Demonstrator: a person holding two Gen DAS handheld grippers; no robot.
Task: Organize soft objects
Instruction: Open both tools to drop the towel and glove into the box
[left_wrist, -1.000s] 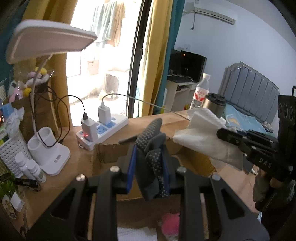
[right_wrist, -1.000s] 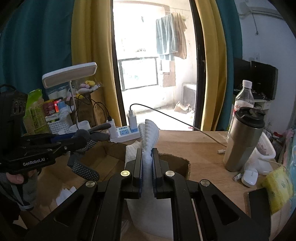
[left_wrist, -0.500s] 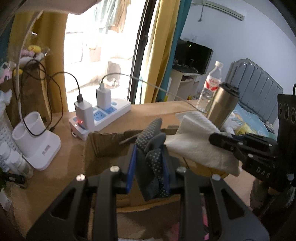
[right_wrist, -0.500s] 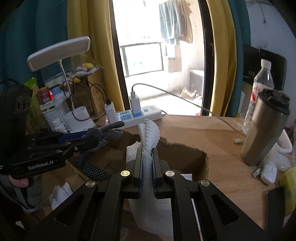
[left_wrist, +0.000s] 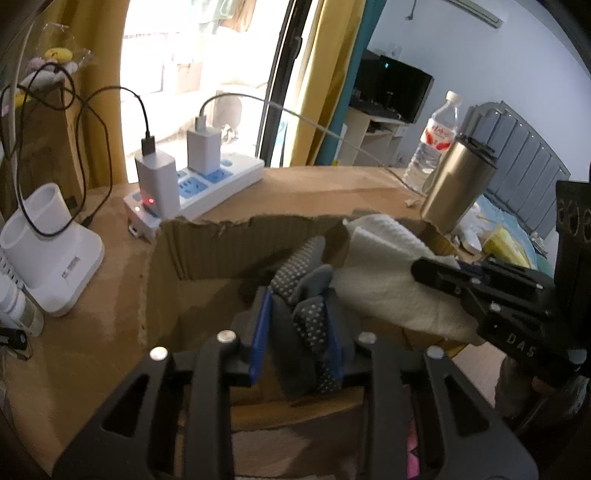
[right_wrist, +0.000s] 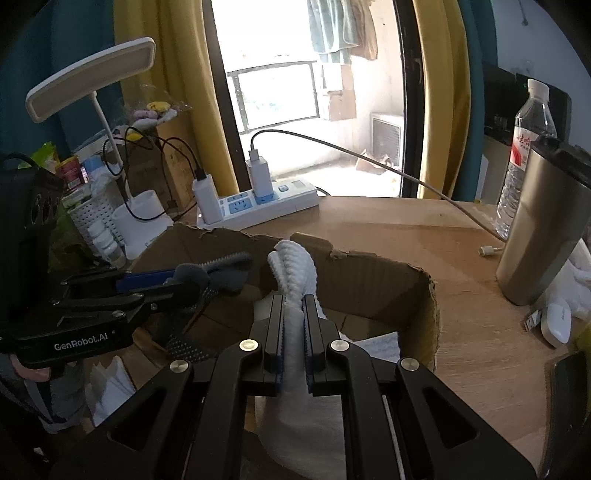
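Below, the cardboard box floor hides behind glove and towel.

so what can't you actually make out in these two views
- Floor of the cardboard box: left wrist view, mostly hidden by the left gripper and the grey dotted glove between its opening jaws.
- Pink thing: left wrist view, a sliver behind the gripper frame; cannot be identified.
- White cloth: right wrist view, lower end cut off by the bottom edge.
- Water bottle label: right wrist view, too small to read.
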